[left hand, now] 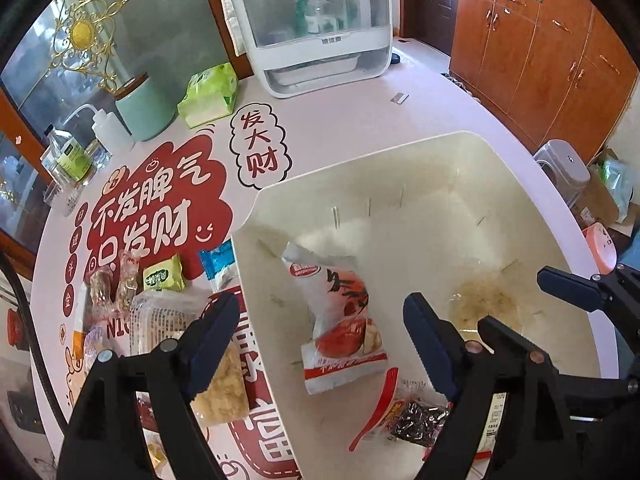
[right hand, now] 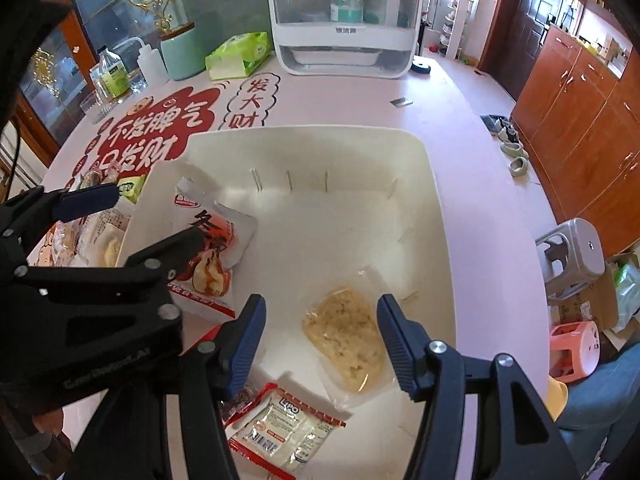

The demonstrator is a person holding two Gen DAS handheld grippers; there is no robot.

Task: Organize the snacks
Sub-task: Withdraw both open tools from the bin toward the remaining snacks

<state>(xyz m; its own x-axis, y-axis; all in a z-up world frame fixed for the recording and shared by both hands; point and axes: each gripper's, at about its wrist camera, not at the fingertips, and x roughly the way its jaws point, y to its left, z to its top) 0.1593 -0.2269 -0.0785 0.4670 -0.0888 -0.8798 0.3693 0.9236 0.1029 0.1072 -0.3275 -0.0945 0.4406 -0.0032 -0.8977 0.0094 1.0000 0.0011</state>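
Both tools hang over the white bin (right hand: 436, 216), jaws apart, nothing between them. Left tool (left hand: 320, 328) stands above the red-and-white snack bag (left hand: 340, 320), which leans against the bin's left wall. Right tool (right hand: 320, 340) brackets the clear pouch of pale yellow cake (right hand: 344, 332) lying flat on the bin floor, pads not touching it. Both packs look light, soft and crinkly, likely slippery; a pinch on a sealed edge seems safest. More snacks (left hand: 160, 312) wait on the worktop (left hand: 360, 120) just beside the bin.
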